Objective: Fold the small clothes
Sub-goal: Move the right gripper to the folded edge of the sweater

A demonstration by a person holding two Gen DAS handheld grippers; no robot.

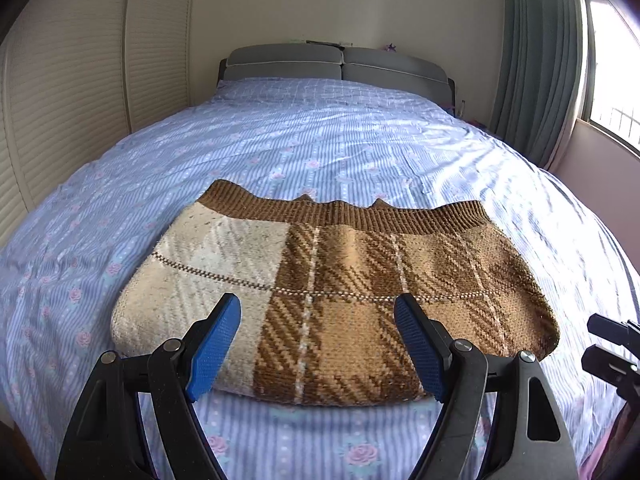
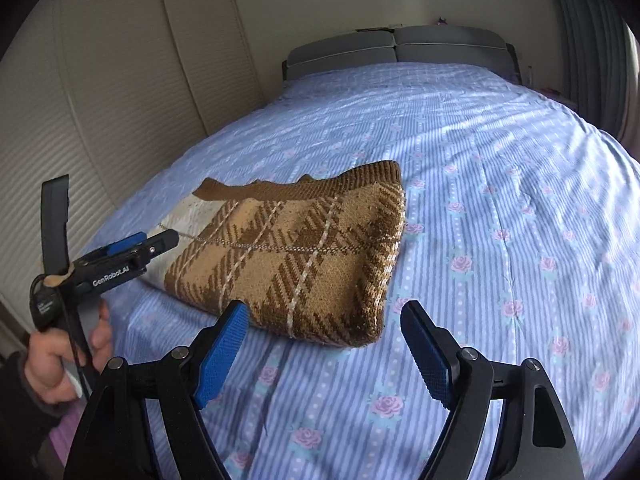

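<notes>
Since the plaid knit sweater [image 1: 336, 300] already lies folded into a compact block at the centre of the frame on the blue floral bedsheet [image 1: 320, 140], I judge the folding nearly done, my left jaws [image 1: 318, 350] and right jaws [image 2: 322, 354] released and empty.

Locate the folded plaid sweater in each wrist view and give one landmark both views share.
Left wrist view: the plaid sweater lies centre-low, spanning the picture behind both open fingers.
Right wrist view: it lies left of centre, above the right gripper, beside the left gripper.
Shared landmark: the grey headboard at the bed's far end.
</notes>
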